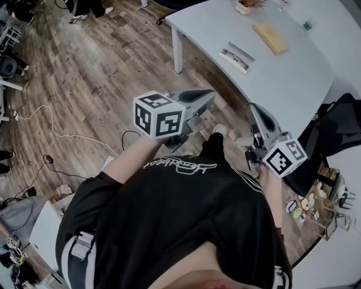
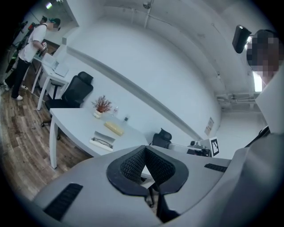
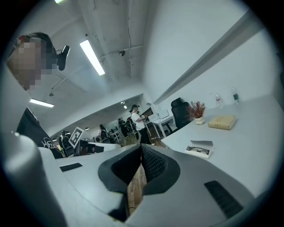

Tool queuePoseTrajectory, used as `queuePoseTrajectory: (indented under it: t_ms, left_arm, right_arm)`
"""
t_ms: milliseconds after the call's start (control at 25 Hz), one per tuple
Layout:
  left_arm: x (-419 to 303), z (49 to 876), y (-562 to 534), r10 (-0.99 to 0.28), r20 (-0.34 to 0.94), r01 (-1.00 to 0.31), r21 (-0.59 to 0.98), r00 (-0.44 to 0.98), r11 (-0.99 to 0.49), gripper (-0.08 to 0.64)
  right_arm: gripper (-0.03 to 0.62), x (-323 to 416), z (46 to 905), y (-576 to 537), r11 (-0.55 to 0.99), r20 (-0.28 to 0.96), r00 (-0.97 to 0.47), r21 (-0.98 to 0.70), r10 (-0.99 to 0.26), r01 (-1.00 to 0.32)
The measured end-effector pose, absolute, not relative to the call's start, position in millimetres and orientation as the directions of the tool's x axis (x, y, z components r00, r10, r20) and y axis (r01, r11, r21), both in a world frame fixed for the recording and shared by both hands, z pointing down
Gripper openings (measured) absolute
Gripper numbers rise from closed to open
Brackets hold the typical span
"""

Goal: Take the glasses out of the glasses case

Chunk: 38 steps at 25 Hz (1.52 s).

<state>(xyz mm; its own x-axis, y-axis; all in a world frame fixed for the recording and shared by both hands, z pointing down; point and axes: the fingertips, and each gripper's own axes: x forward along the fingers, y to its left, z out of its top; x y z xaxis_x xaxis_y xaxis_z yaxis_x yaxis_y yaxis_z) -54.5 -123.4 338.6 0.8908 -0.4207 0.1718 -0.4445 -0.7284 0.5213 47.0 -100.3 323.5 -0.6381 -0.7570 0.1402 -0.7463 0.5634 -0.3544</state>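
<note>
Black shirt (image 1: 169, 220), unreadable white script (image 1: 179, 165); left tool (image 1: 208, 99), right tool (image 1: 252, 108) closed, empty.

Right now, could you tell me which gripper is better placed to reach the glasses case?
Right, probably: the right gripper sits beside the white table holding the open white glasses case; the left gripper hangs over wooden floor.

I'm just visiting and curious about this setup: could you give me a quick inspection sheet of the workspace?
Surface: white table.
Job's things: open glasses case on the table, glasses lying inside.
Clutter: tan box, potted plant, small bottle farther back on the table.
Grippers: left gripper and right gripper both shut, empty, held short of the table.
Cables: white cable and black cable on the floor.
Surroundings: wooden floor, black chair, a person standing.
</note>
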Motion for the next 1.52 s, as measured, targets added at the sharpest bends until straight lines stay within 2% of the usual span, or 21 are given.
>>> queuePoseTrajectory:
  t_ms: [560,1520]
  left_arm:
    - [-22.8,352.3,-191.3,-0.435,0.203,-0.473,0.520,0.877,-0.711,0.006]
    - [53.7,418.8,-334.8,-0.413,0.342,-0.535,0.579,0.844,-0.615,0.006]
  right_arm:
    - [0.009,74.5,332.2,-184.6,0.593,0.116,-0.668,-0.367,-0.735,-0.717]
    - [0.009,126.1,403.3,-332.8,0.594,0.213,-0.746,-0.486,-0.631,-0.641]
